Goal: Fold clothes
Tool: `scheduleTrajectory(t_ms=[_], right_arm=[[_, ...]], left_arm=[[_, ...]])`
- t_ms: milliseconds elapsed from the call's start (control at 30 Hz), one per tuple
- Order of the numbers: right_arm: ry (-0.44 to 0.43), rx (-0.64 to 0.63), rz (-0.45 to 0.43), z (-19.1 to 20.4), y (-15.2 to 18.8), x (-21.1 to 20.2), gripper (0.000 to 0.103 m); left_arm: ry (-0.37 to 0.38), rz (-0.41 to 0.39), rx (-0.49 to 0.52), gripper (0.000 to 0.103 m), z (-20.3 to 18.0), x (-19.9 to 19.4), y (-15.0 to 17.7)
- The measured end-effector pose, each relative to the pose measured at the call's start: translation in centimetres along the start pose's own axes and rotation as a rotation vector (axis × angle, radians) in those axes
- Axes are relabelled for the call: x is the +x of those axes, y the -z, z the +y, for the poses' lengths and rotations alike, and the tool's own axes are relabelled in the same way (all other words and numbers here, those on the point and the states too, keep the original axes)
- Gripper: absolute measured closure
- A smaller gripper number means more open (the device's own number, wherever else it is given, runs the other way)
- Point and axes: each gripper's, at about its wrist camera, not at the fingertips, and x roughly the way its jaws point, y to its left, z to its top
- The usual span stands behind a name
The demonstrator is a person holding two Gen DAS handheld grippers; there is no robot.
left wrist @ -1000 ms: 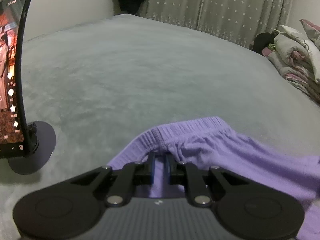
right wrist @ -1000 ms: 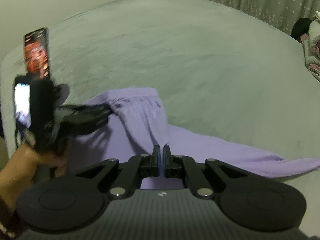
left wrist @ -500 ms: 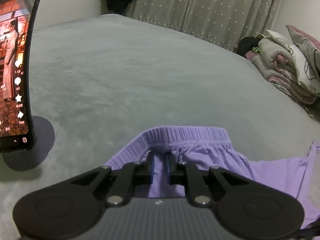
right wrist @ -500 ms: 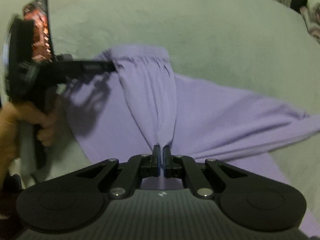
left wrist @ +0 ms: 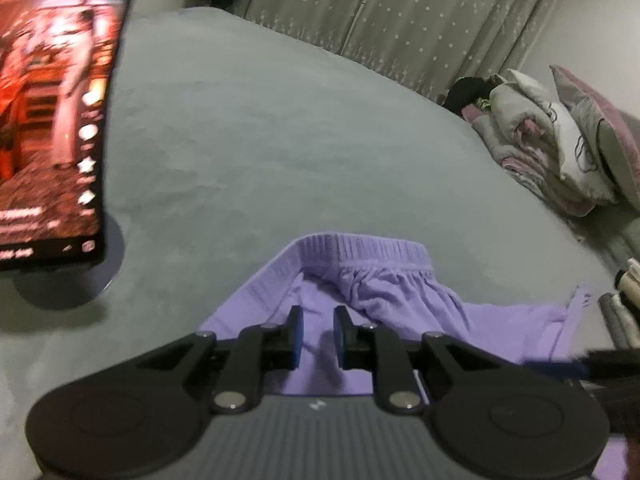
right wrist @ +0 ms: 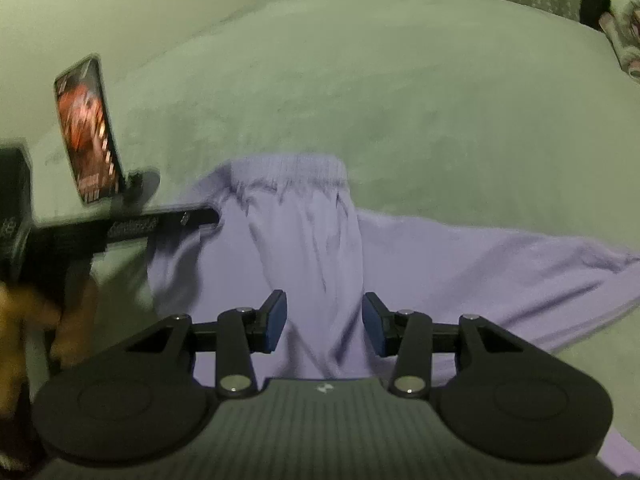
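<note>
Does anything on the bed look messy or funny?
Yes. The purple trousers with the ribbed waistband lie crooked and bunched on the grey bed cover, one leg trailing sideways. A phone on a round stand also stands there, playing.

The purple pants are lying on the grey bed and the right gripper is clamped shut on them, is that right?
Not quite. The purple pants do lie on the grey bed, but the right gripper is open above them, its jaws spread apart, as the right wrist view shows.

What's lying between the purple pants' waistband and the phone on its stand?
Only bare grey bedspread separates the purple pants' ribbed elastic waistband from the lit phone on its round stand, clearest in the left wrist view.
</note>
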Motion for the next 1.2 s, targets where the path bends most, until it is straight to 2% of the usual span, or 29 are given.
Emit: scheduleTrajectory(t_ms=[167,300,567,600,633,667,800,867,967,1033,1200], right_arm=[[-0.038,0.179,-0.071,-1.7,-1.4,2.8,0.057],[-0.049,0.262,-0.115,-2.7,-2.0,5.5,0.057],[-0.069,0.237,-0.178,-2.1,-2.9,7.7,0.055],[-0.072,0.229,-0.182,-1.9,-3.0,7.9,0.058],[-0.076,0.223,-0.182,-1.6,-3.0,8.0,0.067],[-0.080,0.216,-0.183,-1.4,-3.0,8.1,0.091],[-0.071,0.162,-0.245,0.0,-2.4,6.7,0.093],[-0.095,0.138,-0.279,0.9,-2.0,5.4,0.094],[-0.148,0.091,-0.311,2.4,-1.5,3.5,0.094],[-0.184,0.053,-0.313,3.5,-1.1,2.8,0.095],[-0.221,-0.028,-0.279,5.5,0.4,3.0,0.095]], left_arm=[[0.023,0.002,0.027,0.087,0.1,-1.1,0.7],[0.037,0.008,0.047,0.087,0.2,-1.4,1.3],[0.040,0.024,0.026,0.087,2.1,-1.4,1.5],[0.044,0.027,0.021,0.087,2.2,-1.3,1.4],[0.045,0.029,0.015,0.087,2.3,-1.3,1.4],[0.046,0.032,0.010,0.087,2.4,-1.3,1.4],[0.052,0.031,-0.015,0.087,2.5,-1.2,1.3],[0.068,0.031,-0.047,0.087,2.8,-1.4,1.2],[0.113,0.031,-0.120,0.074,3.5,-1.7,1.0],[0.166,0.018,-0.183,0.057,4.0,-2.1,0.8],[0.294,-0.015,-0.278,0.047,4.3,-2.8,1.1]])
